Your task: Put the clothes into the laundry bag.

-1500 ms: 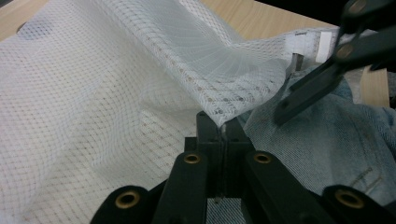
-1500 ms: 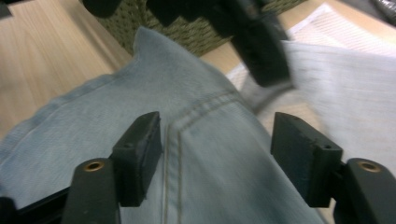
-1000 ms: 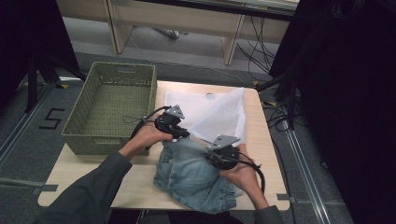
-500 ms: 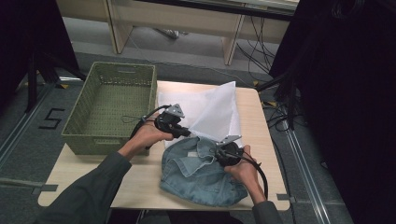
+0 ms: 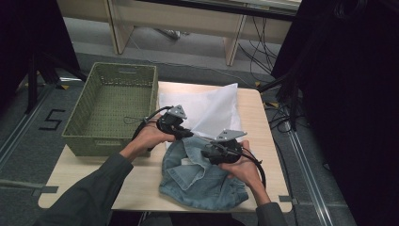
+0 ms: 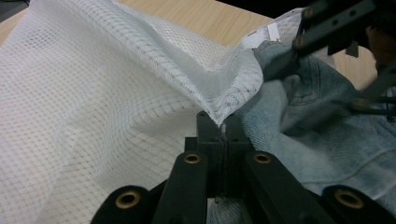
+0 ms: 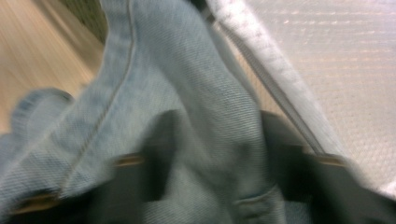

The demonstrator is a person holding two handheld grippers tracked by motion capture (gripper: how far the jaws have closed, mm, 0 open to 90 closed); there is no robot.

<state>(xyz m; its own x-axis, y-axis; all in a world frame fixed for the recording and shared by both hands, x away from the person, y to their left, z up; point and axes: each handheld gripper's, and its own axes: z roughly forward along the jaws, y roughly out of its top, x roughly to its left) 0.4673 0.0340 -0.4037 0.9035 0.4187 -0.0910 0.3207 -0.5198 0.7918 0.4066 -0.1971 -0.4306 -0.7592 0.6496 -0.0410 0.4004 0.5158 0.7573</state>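
Bagging barely begun: pinched rim of white mesh bag in left tongs, had just been spreading right tongs around loose denim heaped on counter at bag's mouth, not yet inside.

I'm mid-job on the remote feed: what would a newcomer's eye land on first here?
Probably the white mesh bag raised like a tent at mid-table, its edge pinched in the shut left gripper. Next, the crumpled jeans at the near edge, with the right gripper on top, its jaws just opening and denim between them. A green basket stands to the left.
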